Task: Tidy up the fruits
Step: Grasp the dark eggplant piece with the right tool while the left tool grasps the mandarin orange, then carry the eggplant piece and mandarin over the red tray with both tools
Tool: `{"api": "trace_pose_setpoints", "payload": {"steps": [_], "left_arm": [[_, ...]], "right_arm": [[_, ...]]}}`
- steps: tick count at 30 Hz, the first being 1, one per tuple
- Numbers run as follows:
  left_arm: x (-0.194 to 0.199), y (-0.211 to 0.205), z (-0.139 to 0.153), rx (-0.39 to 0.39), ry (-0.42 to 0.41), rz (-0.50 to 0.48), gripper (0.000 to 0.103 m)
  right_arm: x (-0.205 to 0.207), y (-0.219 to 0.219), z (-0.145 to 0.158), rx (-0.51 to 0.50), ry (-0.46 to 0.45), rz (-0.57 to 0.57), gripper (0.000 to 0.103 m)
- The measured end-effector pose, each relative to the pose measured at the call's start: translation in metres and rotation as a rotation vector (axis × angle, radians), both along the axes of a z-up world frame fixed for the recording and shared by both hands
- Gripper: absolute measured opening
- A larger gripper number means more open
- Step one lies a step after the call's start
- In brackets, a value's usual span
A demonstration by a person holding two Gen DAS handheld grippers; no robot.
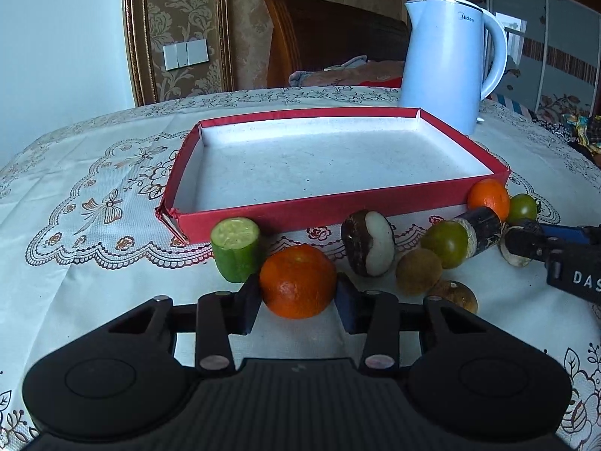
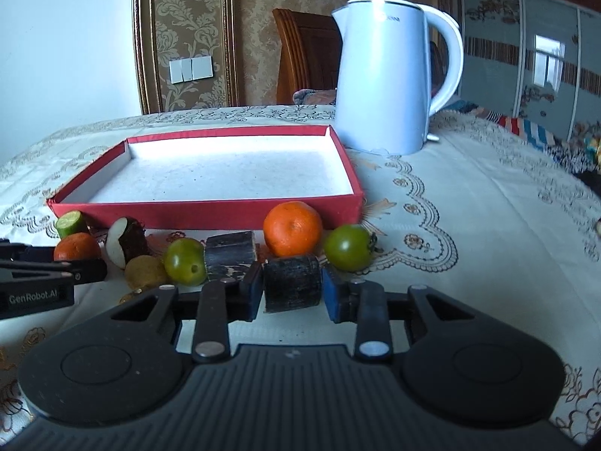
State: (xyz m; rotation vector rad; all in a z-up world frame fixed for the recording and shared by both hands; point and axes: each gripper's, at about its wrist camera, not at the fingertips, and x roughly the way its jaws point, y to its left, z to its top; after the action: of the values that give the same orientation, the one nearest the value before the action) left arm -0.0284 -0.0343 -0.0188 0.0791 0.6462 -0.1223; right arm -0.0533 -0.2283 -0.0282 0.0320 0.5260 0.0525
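Observation:
My left gripper (image 1: pixel 299 295) is shut on an orange mandarin (image 1: pixel 296 280) that rests on the tablecloth, a pad against each side. My right gripper (image 2: pixel 292 283) is shut on a short dark cane piece (image 2: pixel 292 287), also low over the cloth. Behind both lies an empty red box (image 1: pixel 263 213) with a white floor. Along its front wall sit a cucumber stub (image 1: pixel 236 248), a half-peeled dark root (image 1: pixel 370 244), a green tomato (image 1: pixel 447 244), two brown round fruits (image 1: pixel 419 270), a second cane piece (image 2: pixel 229 255), another mandarin (image 2: pixel 292 228) and another green tomato (image 2: pixel 347 248).
A pale blue electric kettle (image 1: pixel 447 64) stands behind the box's right corner. The round table wears a lace-patterned cloth (image 2: pixel 469 225), bare to the right of the fruit. A wooden chair (image 1: pixel 323 34) stands beyond the far edge.

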Motion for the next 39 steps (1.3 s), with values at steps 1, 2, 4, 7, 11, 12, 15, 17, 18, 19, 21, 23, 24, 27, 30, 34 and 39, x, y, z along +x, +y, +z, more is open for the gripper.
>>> {"api": "trace_pose_setpoints", "payload": {"steps": [1, 2, 4, 7, 11, 12, 15, 17, 18, 19, 21, 23, 24, 27, 30, 34, 39], "left_arm": [[0.000, 0.000, 0.000, 0.003, -0.002, -0.001, 0.041], [0.000, 0.000, 0.000, 0.004, -0.004, -0.001, 0.041], [0.000, 0.000, -0.001, 0.003, -0.004, -0.002, 0.041], [0.000, 0.001, 0.000, -0.004, -0.005, -0.005, 0.041], [-0.001, 0.002, 0.000, -0.008, -0.006, -0.010, 0.040], [-0.001, 0.002, 0.001, -0.011, -0.005, -0.014, 0.040], [-0.002, 0.002, 0.001, -0.015, -0.006, -0.026, 0.039], [-0.004, 0.003, 0.002, -0.017, -0.013, -0.025, 0.039], [-0.005, 0.004, 0.003, -0.023, -0.022, -0.020, 0.039], [-0.006, 0.006, 0.005, -0.031, -0.032, -0.014, 0.039], [-0.008, 0.008, 0.009, -0.039, -0.050, -0.001, 0.039], [-0.010, 0.008, 0.012, -0.033, -0.067, 0.005, 0.039], [-0.011, 0.007, 0.015, -0.028, -0.076, 0.002, 0.039], [-0.008, 0.005, 0.022, -0.033, -0.087, -0.003, 0.039], [0.001, 0.002, 0.029, -0.041, -0.093, -0.010, 0.039], [0.021, -0.004, 0.036, -0.047, -0.100, 0.004, 0.039], [0.052, -0.007, 0.039, -0.046, -0.087, 0.047, 0.039]], "right_arm": [[-0.002, -0.003, 0.000, 0.005, -0.004, 0.000, 0.031], [-0.004, -0.005, 0.000, 0.013, -0.009, 0.005, 0.031], [-0.010, -0.010, 0.002, 0.023, -0.025, 0.013, 0.031], [-0.017, -0.012, 0.003, 0.017, -0.045, 0.021, 0.031], [-0.018, -0.008, 0.003, 0.006, -0.046, 0.031, 0.031], [-0.018, -0.007, 0.003, 0.008, -0.046, 0.031, 0.031], [-0.018, -0.004, 0.004, 0.002, -0.055, 0.037, 0.031], [-0.018, -0.003, 0.004, -0.006, -0.058, 0.038, 0.031], [-0.018, -0.003, 0.005, -0.006, -0.059, 0.038, 0.031], [-0.018, -0.004, 0.005, -0.004, -0.058, 0.038, 0.031], [-0.018, -0.004, 0.005, -0.003, -0.060, 0.034, 0.031], [-0.016, -0.005, 0.006, 0.003, -0.063, 0.027, 0.031], [-0.015, -0.005, 0.007, 0.004, -0.065, 0.025, 0.031], [-0.011, -0.003, 0.015, -0.011, -0.085, 0.027, 0.031], [-0.004, 0.003, 0.024, -0.042, -0.114, 0.035, 0.031], [0.013, 0.011, 0.034, -0.072, -0.136, 0.043, 0.031], [0.048, 0.018, 0.038, -0.090, -0.129, 0.038, 0.031]]}}
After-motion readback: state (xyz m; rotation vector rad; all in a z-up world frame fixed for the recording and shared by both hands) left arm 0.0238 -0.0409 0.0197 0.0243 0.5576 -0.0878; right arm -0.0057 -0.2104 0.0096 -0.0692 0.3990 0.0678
